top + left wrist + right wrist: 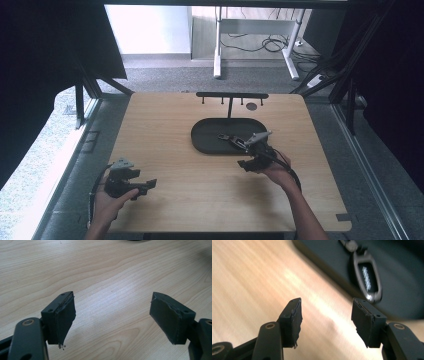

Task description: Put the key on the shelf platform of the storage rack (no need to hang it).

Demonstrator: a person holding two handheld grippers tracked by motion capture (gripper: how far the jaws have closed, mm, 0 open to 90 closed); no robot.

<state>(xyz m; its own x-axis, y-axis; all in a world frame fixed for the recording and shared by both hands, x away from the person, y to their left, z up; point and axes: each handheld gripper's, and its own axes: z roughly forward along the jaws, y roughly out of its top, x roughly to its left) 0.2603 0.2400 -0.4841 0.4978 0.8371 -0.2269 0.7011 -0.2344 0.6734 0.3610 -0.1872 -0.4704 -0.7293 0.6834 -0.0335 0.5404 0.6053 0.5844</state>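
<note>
While the left gripper rests in the person's left hand near the bench's front left corner, its fingers stand wide apart over bare wood, with nothing between them. The bench is a pale wooden top. The right gripper sits in the right hand right of the bench's middle, just at the front rim of a dark oval tray that lies toward the far edge. In the right gripper view its fingers are parted with a clear gap, nothing held; they hang over bare wood beside the tray's rim, not touching it.

Inside the tray lies a key fob, a dark elongated oval piece with a bright patch on its face and a metal ring at its far end. It rests flat on the tray floor, toward the tray's right half in the high view, just beyond the right gripper's tips and apart from them. The picture there is a little blurred, so finer detail of the fob cannot be told.

Behind the tray, close to the far edge of the bench, stands a black rack with a horizontal bar and small pegs hanging below it, on a single post. A small dark round disc lies on the wood just right of that post. The two grippers are well apart, one toward each side of the bench's front half
</note>
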